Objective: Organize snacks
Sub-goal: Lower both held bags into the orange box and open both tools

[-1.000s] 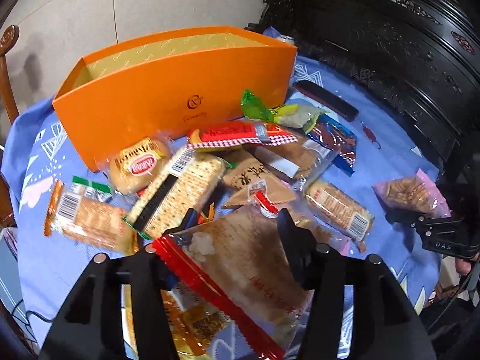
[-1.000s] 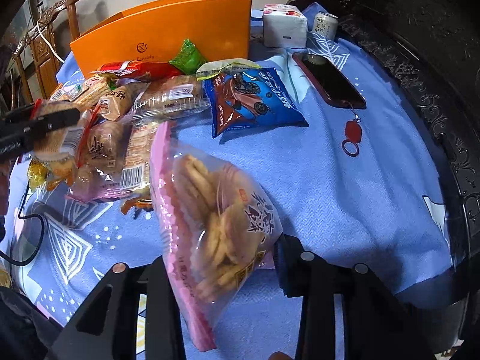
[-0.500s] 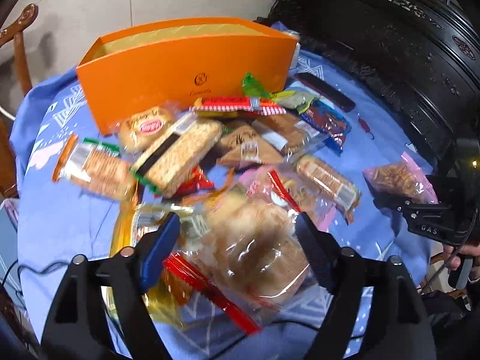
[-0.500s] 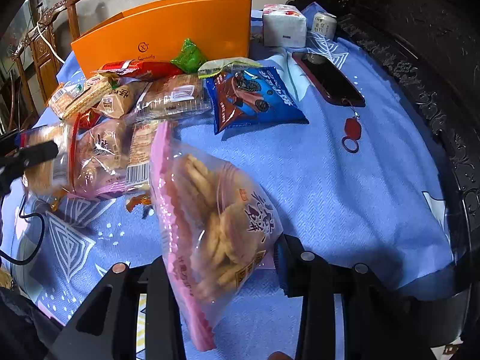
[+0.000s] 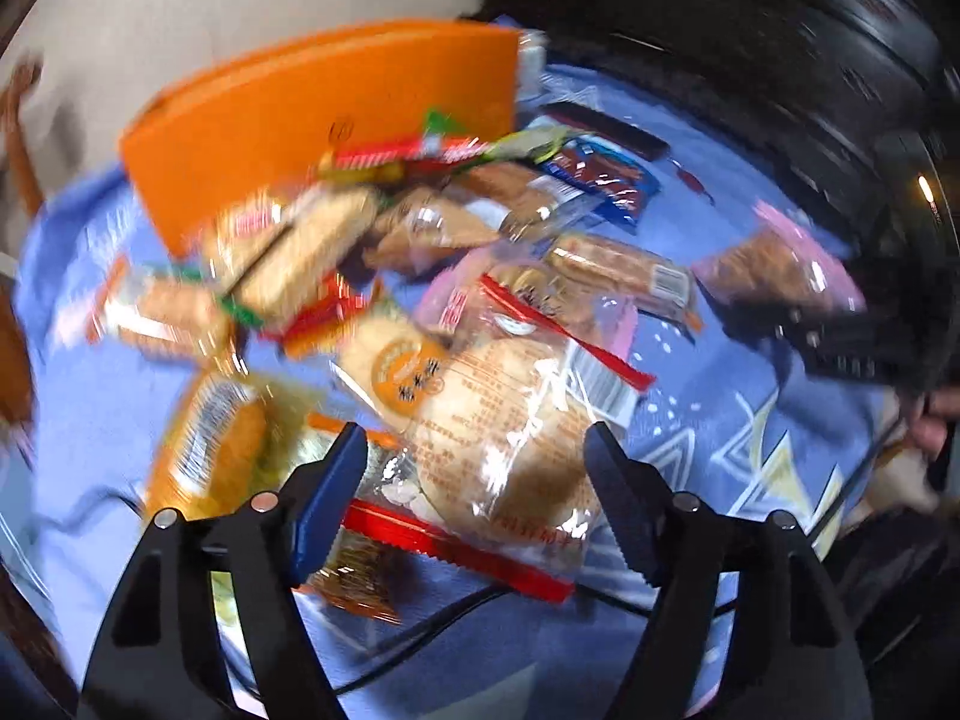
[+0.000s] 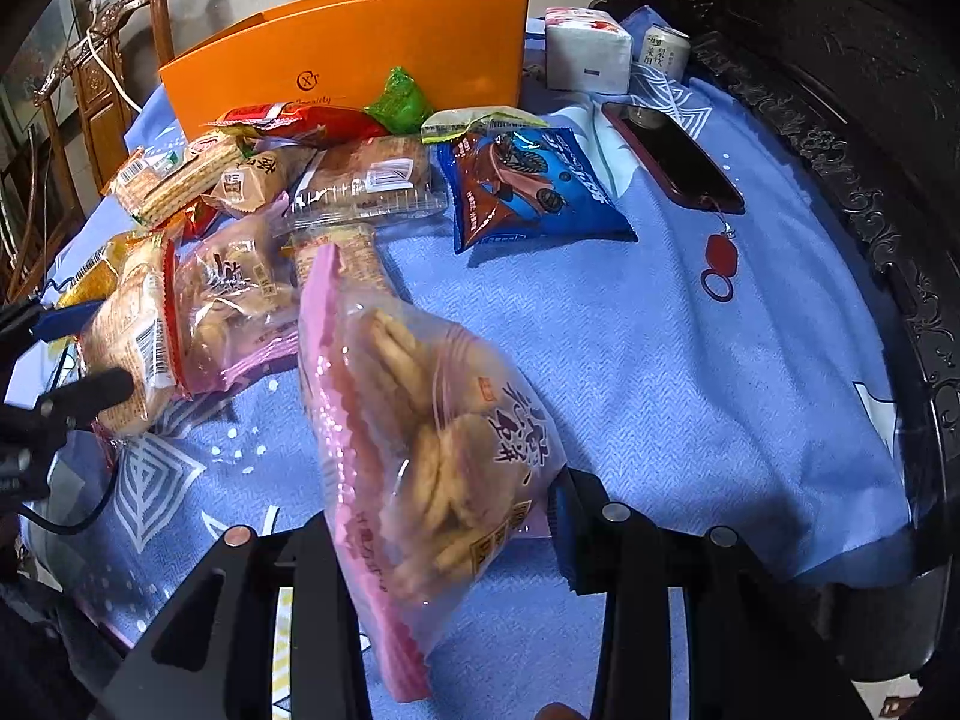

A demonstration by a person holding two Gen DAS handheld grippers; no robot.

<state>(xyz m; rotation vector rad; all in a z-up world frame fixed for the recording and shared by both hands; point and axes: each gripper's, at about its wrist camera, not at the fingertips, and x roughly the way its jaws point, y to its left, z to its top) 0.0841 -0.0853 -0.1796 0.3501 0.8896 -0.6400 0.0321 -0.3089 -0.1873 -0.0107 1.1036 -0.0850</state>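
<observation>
Your right claw (image 6: 441, 531) pinches the pink biscuit bag (image 6: 432, 438) for the orange box (image 6: 360, 54), while your left claw (image 5: 477, 498), just closing slightly, stands open around the red-edged cracker bag (image 5: 498, 420) on the counter (image 6: 660, 360).

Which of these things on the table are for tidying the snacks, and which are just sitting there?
For the job:
- orange box
- pink biscuit bag, held in the right gripper
- red-edged cracker bag, between the left gripper's fingers
- blue cookie pack

Just lying about:
- phone
- tissue pack
- drink can
</observation>
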